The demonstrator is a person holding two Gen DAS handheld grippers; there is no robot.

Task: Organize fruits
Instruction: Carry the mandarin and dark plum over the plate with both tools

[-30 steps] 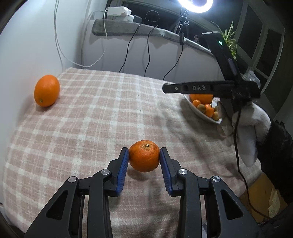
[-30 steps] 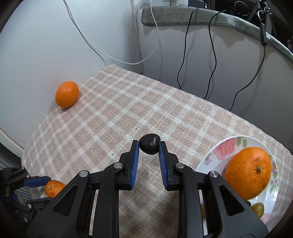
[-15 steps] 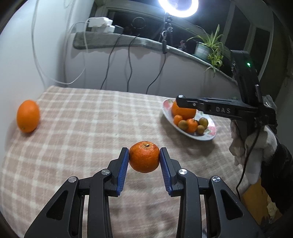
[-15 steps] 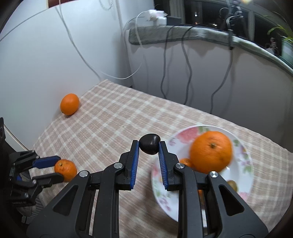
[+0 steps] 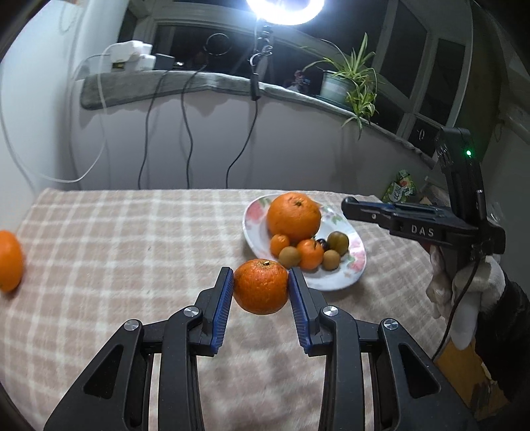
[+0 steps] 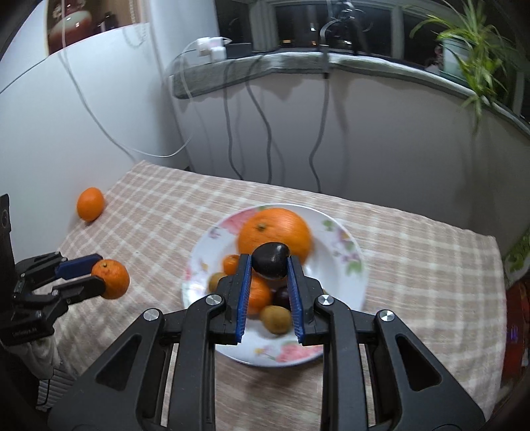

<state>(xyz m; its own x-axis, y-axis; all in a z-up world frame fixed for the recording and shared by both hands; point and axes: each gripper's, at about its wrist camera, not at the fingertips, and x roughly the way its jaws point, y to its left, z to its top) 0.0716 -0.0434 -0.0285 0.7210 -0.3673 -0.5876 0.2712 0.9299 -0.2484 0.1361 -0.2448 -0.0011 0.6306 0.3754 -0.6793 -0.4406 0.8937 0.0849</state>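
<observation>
1. Above the checked cloth (image 5: 132, 238), a mandarin (image 5: 261, 286) is clamped between the left gripper (image 5: 261, 291) pads, near the plate (image 5: 351, 268); presumably bound for it.
2. A dark plum (image 6: 271, 260) is pinched in the right gripper (image 6: 268, 265) over the plate (image 6: 351, 285) (already heaped), likely for release.
3. One orange (image 6: 90, 204) is left by the wall.

A lived-in home corner at night: a counter (image 5: 132, 232) under a pink checked cloth, a floral plate (image 6: 344, 265) of fruit, a potted spider plant (image 5: 347, 83) on the grey-covered window ledge (image 5: 198, 83), chargers (image 5: 132, 59) with trailing cables, dark window panes, and a ring light (image 5: 285, 10) clipped above
</observation>
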